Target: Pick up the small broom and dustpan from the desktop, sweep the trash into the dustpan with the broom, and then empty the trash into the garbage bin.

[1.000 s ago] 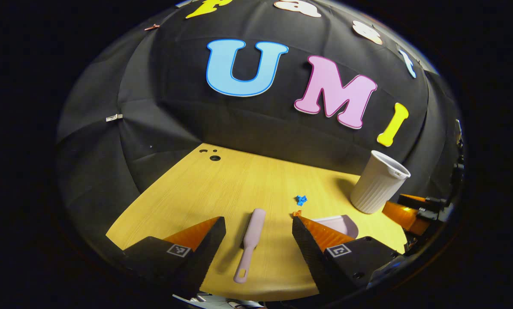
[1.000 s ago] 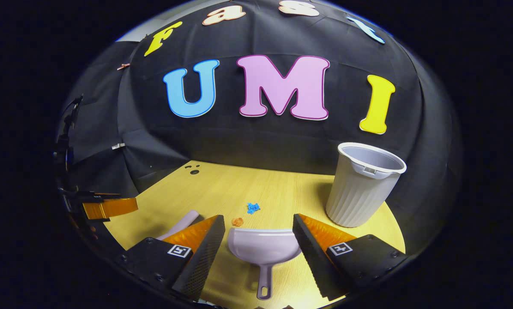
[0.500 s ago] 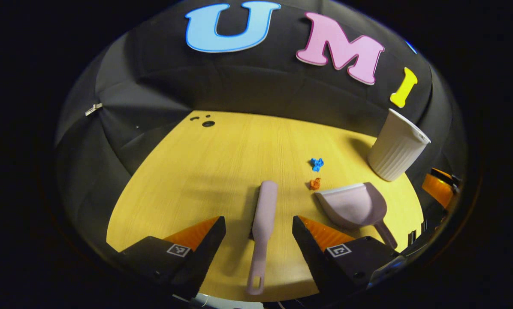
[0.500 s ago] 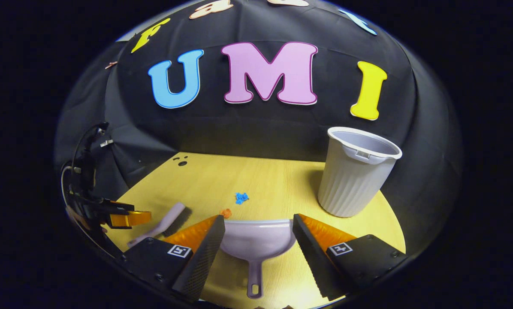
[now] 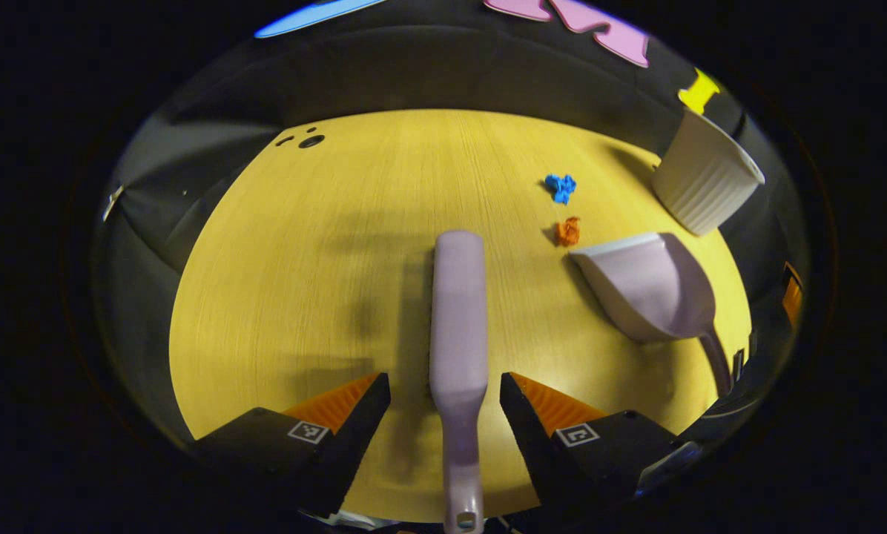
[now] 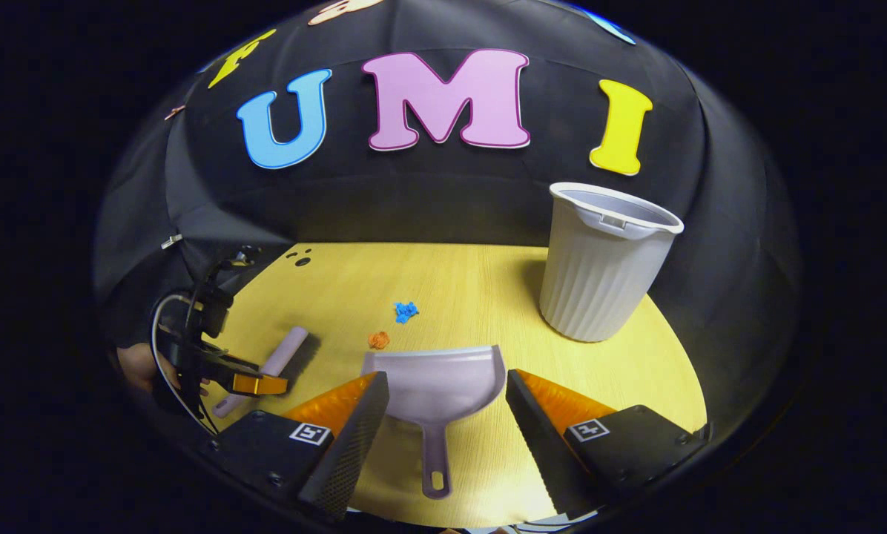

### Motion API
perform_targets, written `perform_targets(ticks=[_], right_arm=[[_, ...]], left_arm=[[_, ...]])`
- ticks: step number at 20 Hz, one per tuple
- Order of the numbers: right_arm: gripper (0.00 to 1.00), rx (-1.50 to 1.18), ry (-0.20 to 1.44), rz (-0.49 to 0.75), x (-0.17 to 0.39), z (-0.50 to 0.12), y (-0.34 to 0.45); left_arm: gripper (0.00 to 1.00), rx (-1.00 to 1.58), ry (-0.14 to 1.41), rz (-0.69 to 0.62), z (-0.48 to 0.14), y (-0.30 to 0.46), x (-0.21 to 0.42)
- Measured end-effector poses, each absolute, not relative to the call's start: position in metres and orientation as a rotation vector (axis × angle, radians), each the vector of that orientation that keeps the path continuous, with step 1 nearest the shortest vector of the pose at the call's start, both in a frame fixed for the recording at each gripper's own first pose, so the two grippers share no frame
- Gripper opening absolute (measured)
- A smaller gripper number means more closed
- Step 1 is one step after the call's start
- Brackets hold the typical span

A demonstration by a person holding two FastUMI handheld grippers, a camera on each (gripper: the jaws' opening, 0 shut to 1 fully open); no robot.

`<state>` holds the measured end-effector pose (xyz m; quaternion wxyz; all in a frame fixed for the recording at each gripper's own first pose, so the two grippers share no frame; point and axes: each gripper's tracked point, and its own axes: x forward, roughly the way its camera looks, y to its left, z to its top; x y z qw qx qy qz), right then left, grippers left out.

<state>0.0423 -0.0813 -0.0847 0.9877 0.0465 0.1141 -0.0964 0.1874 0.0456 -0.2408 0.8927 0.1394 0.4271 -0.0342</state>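
A pale pink broom (image 5: 458,319) lies flat on the yellow desktop (image 5: 302,282), its handle running back between the open fingers of my left gripper (image 5: 445,386), which do not touch it. The matching pink dustpan (image 6: 434,382) rests on the desk with its handle lying between the open fingers of my right gripper (image 6: 447,386). Ahead of the pan's mouth lie an orange scrap (image 6: 377,340) and a blue scrap (image 6: 406,311). In the right gripper view the left gripper (image 6: 254,384) hovers over the broom (image 6: 277,360) at the left. The dustpan (image 5: 655,285) lies right of the broom in the left gripper view.
A white ribbed garbage bin (image 6: 599,259) stands upright at the desk's back right, also seen as the bin (image 5: 703,182) in the left gripper view. Small round holes (image 5: 306,140) mark the desk's far left corner. A hand (image 6: 143,367) holds the left gripper.
The left gripper has tipped down and closed in over the broom, whose handle now runs between its fingers. The right gripper has risen slightly, showing more of the dustpan and its handle.
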Motion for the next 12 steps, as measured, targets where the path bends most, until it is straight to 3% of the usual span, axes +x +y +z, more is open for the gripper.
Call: perform_targets(ticks=[4, 8, 10, 12], right_arm=[[0.99, 0.097, 0.246, -0.206, 0.038, -0.089, -0.083], [0.99, 0.088, 0.304, -0.195, 0.039, -0.103, -0.078], [0.99, 0.098, 0.338, -0.179, 0.041, -0.111, -0.073], [0.99, 0.105, 0.358, -0.178, 0.043, -0.115, -0.072]], left_arm=[[0.91, 0.329, 0.895, -0.065, -0.254, 0.044, 0.194], [0.79, 0.328, 0.892, -0.072, -0.263, 0.041, 0.194], [0.7, 0.329, 0.879, -0.075, -0.26, 0.041, 0.195], [0.52, 0.328, 0.861, -0.082, -0.258, 0.041, 0.193]])
